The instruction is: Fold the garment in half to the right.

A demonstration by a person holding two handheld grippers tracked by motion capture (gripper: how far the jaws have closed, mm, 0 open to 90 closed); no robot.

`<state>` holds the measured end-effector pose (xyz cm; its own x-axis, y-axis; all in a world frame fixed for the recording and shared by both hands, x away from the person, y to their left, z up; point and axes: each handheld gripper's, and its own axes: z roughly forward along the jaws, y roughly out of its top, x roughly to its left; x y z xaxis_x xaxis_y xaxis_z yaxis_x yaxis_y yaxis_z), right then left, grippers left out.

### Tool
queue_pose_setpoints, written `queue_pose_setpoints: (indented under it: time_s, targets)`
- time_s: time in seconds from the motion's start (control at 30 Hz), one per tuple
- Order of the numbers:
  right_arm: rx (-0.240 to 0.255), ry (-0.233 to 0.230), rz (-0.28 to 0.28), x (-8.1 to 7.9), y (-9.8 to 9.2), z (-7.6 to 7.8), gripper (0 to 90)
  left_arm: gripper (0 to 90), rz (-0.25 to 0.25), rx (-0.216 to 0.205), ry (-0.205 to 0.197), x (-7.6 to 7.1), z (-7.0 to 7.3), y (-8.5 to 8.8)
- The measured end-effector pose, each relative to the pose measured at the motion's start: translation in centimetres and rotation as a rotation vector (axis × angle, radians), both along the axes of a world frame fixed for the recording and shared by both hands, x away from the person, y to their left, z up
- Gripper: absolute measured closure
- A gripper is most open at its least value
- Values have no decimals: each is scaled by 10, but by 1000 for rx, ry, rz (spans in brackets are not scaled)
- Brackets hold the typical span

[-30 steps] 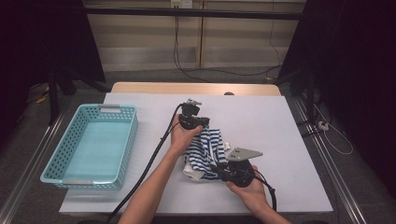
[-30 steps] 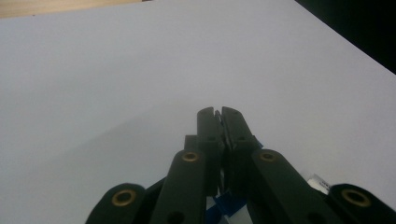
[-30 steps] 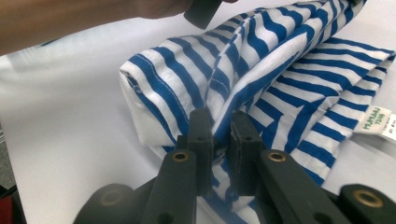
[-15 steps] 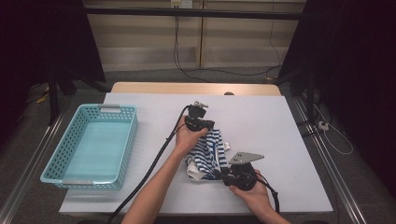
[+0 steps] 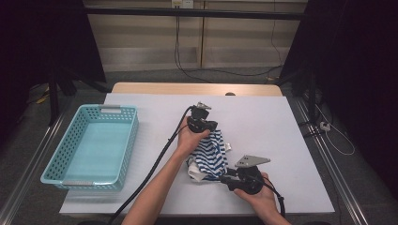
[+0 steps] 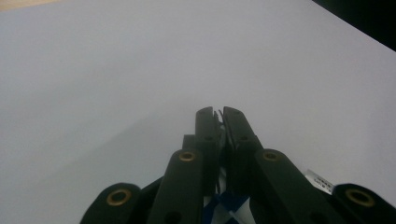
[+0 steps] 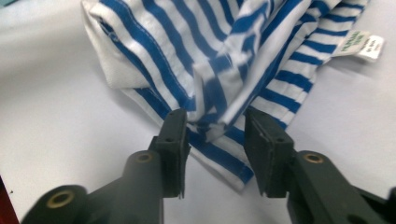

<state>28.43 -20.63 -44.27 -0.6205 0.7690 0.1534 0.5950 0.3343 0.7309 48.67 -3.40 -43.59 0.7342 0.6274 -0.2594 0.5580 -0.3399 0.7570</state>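
Observation:
A blue-and-white striped cloth (image 5: 212, 152) lies crumpled on the white table (image 5: 281, 140) between my two hands. My left gripper (image 5: 211, 126) sits at the cloth's far edge, shut on a thin edge of the fabric (image 6: 219, 119), with striped cloth (image 6: 229, 205) showing under its jaws. My right gripper (image 5: 223, 178) is at the cloth's near side. Its jaws have just been opening, and in the right gripper view they stand apart (image 7: 215, 126) with a loose fold of the striped cloth (image 7: 210, 79) between them, not pinched. A white label (image 7: 362, 45) hangs at the cloth's edge.
A turquoise plastic basket (image 5: 131, 140) stands at the table's left side with nothing in it. Black cables trail from both grippers toward the front edge. A wooden strip (image 5: 187, 88) borders the table's far side, with dark floor beyond.
My right gripper's jaws have parted from the cloth fold they were closed on. The left hand has edged slightly rightward, still gripping the cloth's far edge.

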Motion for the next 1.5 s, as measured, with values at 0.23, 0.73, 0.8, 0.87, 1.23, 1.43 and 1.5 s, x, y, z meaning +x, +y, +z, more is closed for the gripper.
queue_pose_setpoints:
  time_s: [0.23,0.73,0.8,0.87,1.23,1.43,1.5]
  targets:
    - [21,1,-21,0,-8,2,480,798,0,28,-68,-3,1,0]
    - [31,-79,-67,14,-10,16,443,173,86,9,-142,-10,18,34]
    - [30,-70,-84,19,-11,16,448,143,97,-4,-139,-11,20,41]
    - [26,-57,-82,23,-13,13,457,121,102,-5,-137,-13,21,47]
    - [-24,52,-29,22,-10,-3,888,95,142,0,-149,-19,22,77]
    - [-57,49,-33,18,-13,-1,900,84,122,30,-155,-23,23,88]
    - [-48,54,-41,17,-15,0,884,78,112,44,-160,-25,23,92]
